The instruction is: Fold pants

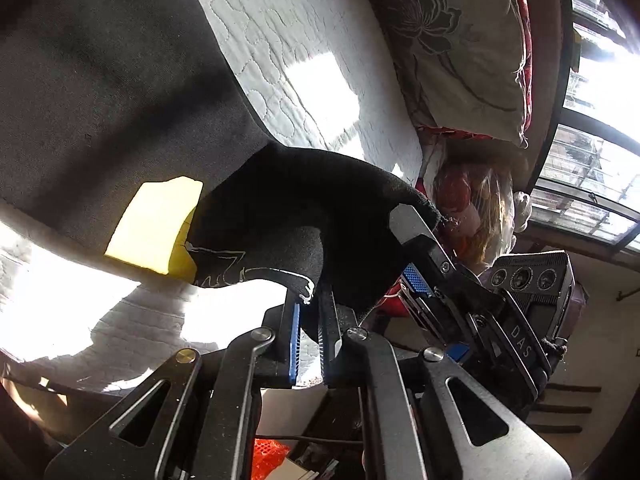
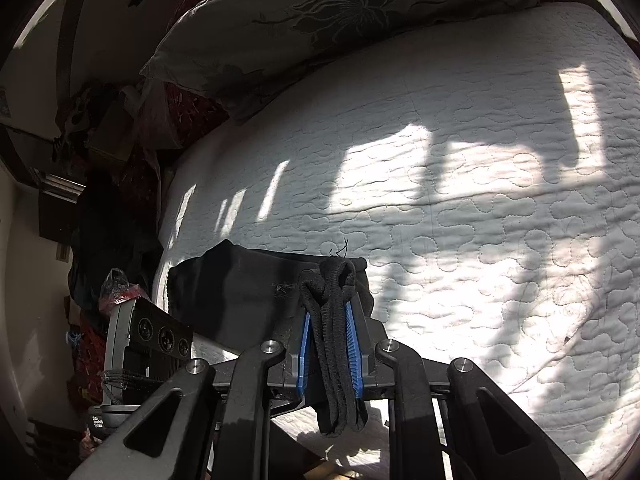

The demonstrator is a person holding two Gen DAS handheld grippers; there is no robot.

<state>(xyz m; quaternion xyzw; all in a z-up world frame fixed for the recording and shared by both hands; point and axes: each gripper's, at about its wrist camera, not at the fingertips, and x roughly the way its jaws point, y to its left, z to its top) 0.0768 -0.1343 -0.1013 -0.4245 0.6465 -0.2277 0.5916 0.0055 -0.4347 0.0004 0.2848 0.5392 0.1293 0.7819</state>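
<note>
The black pants (image 1: 120, 100) hang lifted over the white quilted bed (image 1: 304, 52), with a yellow patch (image 1: 156, 224) and white print on the cloth. My left gripper (image 1: 310, 300) is shut on a black edge of the pants. The right gripper (image 1: 416, 248) shows in the left wrist view, close to the right, pinching the same cloth. In the right wrist view my right gripper (image 2: 330, 308) is shut on a bunched black hem of the pants (image 2: 248, 292), whose fabric stretches left just above the bed (image 2: 480, 220).
A grey floral pillow (image 2: 320, 20) lies at the head of the bed, also in the left wrist view (image 1: 452, 40). Clutter and bags (image 2: 116, 284) sit beside the bed on the left. A window (image 1: 592, 120) is at the right. The left gripper's camera block (image 2: 156, 336) sits close by.
</note>
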